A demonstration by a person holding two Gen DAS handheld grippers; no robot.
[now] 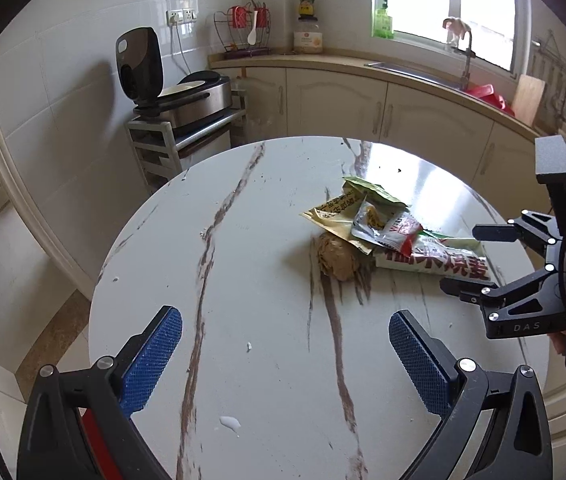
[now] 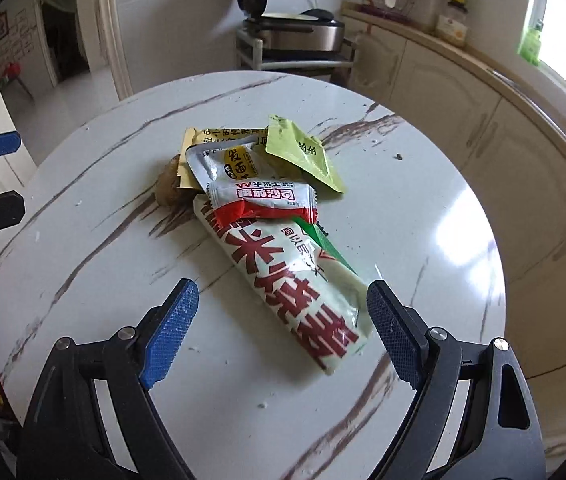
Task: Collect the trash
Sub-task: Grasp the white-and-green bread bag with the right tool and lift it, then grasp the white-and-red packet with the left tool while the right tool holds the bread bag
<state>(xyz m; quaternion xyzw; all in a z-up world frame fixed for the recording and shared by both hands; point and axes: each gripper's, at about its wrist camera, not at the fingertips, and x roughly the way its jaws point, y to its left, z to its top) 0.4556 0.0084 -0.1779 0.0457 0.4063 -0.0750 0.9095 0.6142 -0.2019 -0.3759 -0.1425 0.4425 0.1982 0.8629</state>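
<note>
Right gripper (image 2: 279,324): jaws stood wide and empty, one blue pad on either side of the big packet's near end, neither touching it.
Large white packet (image 2: 299,292): lay flat on the round marble table (image 2: 83,240), directly ahead of the right gripper and partly between its fingers; bold red characters ran along its length.
Long axis: ran from the near end, just inside the right-hand finger, away and to the left toward the heap; the far end was tucked under the smaller wrappers.
Red-and-white sachet (image 2: 263,200): sat on the far end of the large packet, beyond the fingertips.
Silver sachet (image 2: 227,164), yellow wrapper (image 2: 219,134), green wrapper (image 2: 303,152): piled further on, overlapping each other.
Brown crumpled lump (image 2: 167,188): farthest left of the heap, half under the yellow wrapper.
Left gripper (image 1: 285,344): jaws wide and empty above bare tabletop; the heap lay ahead and to its right, well apart from its pads.
Risk, slip: the packet looked flat and slick, so pads closing across it could skate off or only crease it.
Risk, scatter: lifting the packet would likely tip the sachets resting on its far end and spread them over the table.
Risk, mess: white droplets (image 1: 230,423) lay near the left gripper; dragging wrappers through them could smear.
</note>
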